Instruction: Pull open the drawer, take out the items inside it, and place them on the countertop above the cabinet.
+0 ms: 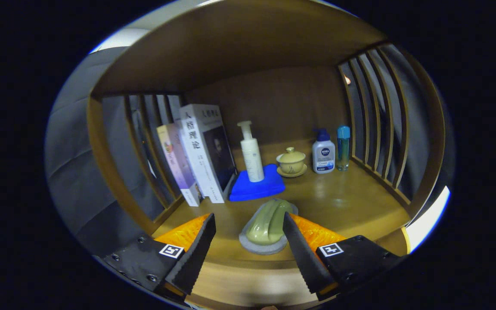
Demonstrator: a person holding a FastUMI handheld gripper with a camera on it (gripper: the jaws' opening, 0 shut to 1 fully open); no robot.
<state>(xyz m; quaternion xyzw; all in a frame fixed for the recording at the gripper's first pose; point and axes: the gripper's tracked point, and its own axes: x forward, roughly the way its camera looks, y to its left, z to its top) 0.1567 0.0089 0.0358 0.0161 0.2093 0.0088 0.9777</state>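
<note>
Gripper (248, 249) fingers spread wide, holding nothing. Between them, nearer the right finger, green soap-like item on grey dish (267, 226) resting on desk (342, 202), long axis toward one o'clock.

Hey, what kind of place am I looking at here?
Probably a staged home setting: a wooden shelf nook with slatted sides, holding books, a pump bottle on a blue cloth, and a lidded teacup. The open tongs flank a green soap-like item on a gray dish.

Two books (196, 155) lean against the slatted left wall (144, 146). A lidded teacup (291, 162) sits between pump bottles (251, 153).
</note>
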